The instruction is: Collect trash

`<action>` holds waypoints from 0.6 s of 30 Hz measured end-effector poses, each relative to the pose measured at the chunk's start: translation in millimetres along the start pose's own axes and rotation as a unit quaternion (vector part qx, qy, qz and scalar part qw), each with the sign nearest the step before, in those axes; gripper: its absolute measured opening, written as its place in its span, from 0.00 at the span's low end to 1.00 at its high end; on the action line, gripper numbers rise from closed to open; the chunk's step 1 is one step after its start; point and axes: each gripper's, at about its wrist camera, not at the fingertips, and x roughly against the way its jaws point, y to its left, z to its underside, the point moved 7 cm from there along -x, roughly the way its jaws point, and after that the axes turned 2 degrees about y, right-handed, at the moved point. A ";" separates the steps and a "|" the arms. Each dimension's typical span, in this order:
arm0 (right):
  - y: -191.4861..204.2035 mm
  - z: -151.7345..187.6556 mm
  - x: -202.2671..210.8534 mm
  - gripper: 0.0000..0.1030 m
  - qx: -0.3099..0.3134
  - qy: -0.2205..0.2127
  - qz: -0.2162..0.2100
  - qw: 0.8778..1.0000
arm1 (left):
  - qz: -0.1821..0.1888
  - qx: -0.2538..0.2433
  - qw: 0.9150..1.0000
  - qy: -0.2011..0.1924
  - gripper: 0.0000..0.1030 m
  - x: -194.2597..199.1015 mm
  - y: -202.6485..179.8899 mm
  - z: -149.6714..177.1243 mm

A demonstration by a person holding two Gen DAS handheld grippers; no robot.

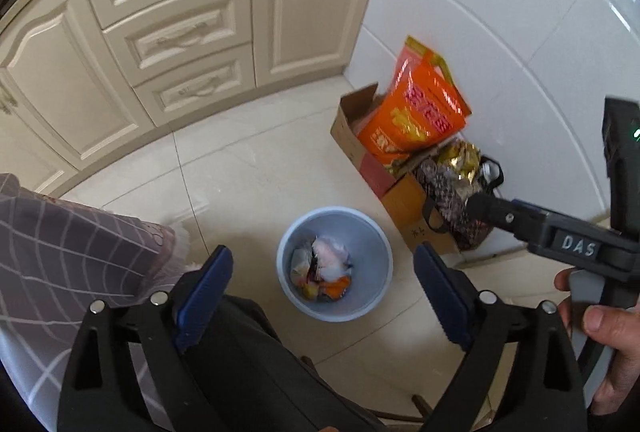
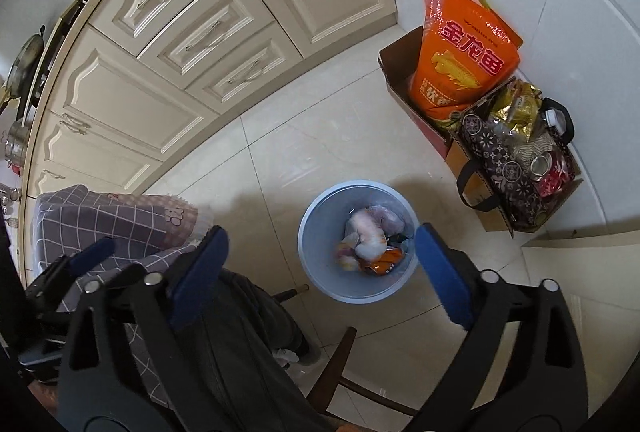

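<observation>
Two grippers hang wide open above the kitchen floor, and neither has hold of anything: the left gripper (image 1: 323, 296) and the right gripper (image 2: 320, 274) both frame the pale blue bin (image 1: 288, 272) standing on the tiles below. Judging by how things lie, the collecting looks well along, perhaps close to done, since the bin already holds a heap of trash (image 2: 370, 238): crumpled whitish plastic or tissue, an orange wrapper and some darker scraps I can't make out. It fills only the bottom, so there is plenty of room yet. No loose litter shows on the floor (image 2: 320, 136) around the bin in either view, though what lies outside them I cannot tell. In the left view the right gripper's handle, gripped by the person's right hand (image 1: 600, 328), reaches in from the side. Near the bin, against the white wall, sits an open cardboard box (image 2: 394, 68) with an orange rice bag (image 2: 464, 60) standing upright in it. Touching that is a second box holding a dark patterned tote (image 2: 504, 168) stuffed with gold foil packets, a small tin and something red; these look like stored goods, not rubbish. Cream cabinets (image 2: 168, 44) run along the far side, and a checked cloth (image 2: 116, 216) drapes over something by the person's leg.
</observation>
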 end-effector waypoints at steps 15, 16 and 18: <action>51.9 -0.1 31.5 0.94 0.047 -0.023 -0.019 0.998 | -0.029 0.033 0.992 -0.115 0.90 98.7 16.6 -0.6; 58.5 -0.4 35.1 0.94 0.054 -0.026 -0.022 0.998 | -0.033 0.038 0.991 -0.126 0.90 109.6 20.5 1.8; 77.1 -0.2 43.9 0.94 0.070 -0.031 -0.033 0.996 | -0.040 0.052 0.987 -0.146 0.90 131.6 30.0 7.3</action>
